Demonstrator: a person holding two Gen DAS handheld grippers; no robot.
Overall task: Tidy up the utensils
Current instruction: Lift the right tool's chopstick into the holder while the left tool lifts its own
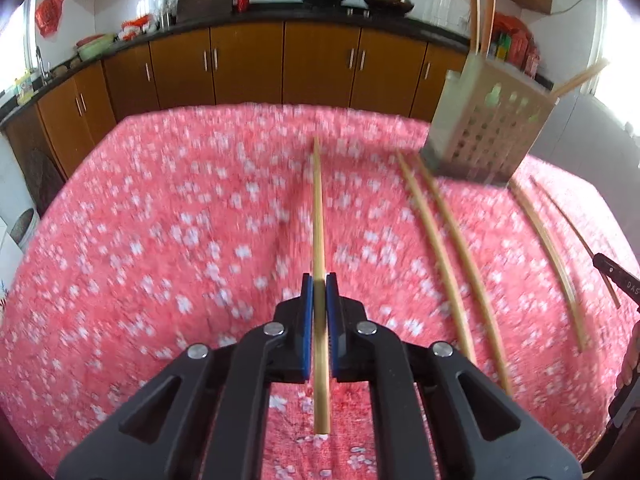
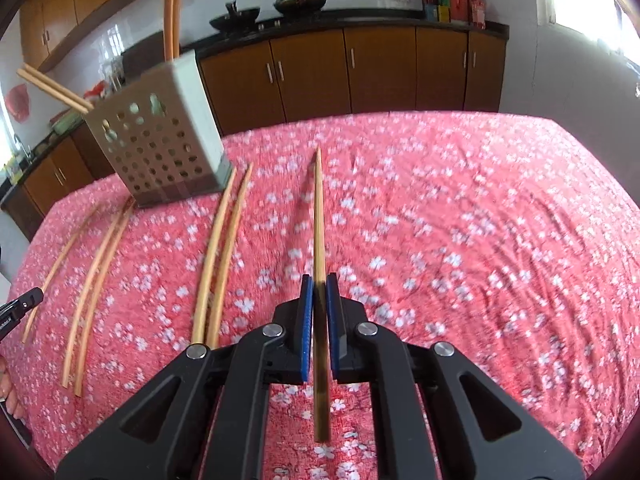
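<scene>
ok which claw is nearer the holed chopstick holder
Right, by a little. The holder sits ahead and left of the right claw, looking larger there; from the left claw it stands ahead to the right, smaller.

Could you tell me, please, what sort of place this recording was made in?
Most likely a home kitchen: wooden cabinets run under a dark counter, two woks sit on it, and a table with a pink floral cloth stands in front.

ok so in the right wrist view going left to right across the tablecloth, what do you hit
tip of the left claw → single chopstick → pair of chopsticks → second pair → chopstick clamped in the right claw → bare floral cloth
</scene>
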